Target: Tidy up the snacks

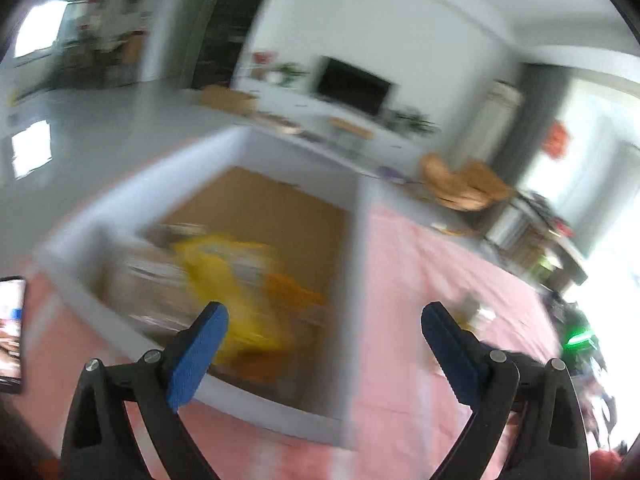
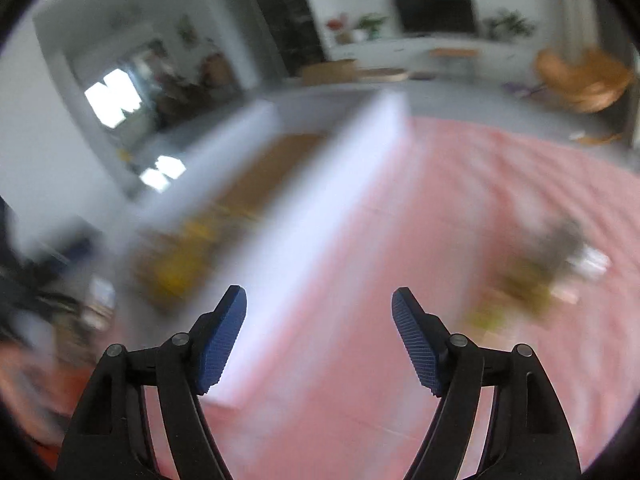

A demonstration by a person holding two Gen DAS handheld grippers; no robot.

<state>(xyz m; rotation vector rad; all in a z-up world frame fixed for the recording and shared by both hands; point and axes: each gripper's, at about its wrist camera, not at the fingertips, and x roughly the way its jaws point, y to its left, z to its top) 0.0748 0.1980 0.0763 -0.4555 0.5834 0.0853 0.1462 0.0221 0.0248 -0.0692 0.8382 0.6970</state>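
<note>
Lower centre of the left wrist view, your left gripper sits wide apart w/ nothing between the blue pads, hovering at the near edge of the white box. Same story in the right wrist view: right gripper spread wide, empty, poised over the pink tablecloth just right of the box's long wall. Snacks already in the box: a yellow packet mid-frame, an orange packet touching its right side, plus pale wrapped stuff to the left, too blurred to name. One loose snack pile lies on the cloth at mid right of the right view, well apart from the box; it looks like greenish/brown wrappers w/ a white bit, but blur hides detail. Judging by the look, these are light, crinkly film bags: soft, slippery, prob. air-filled, contents maybe crushable. Pinch a sealed end seam or a corner fold, not the puffy middle, & close gently so the film doesn't squirt out. Expect the bag to sag & swing once lifted, so clear the box wall w/ margin. Phone sits at the far left edge, so keep off it.
</note>
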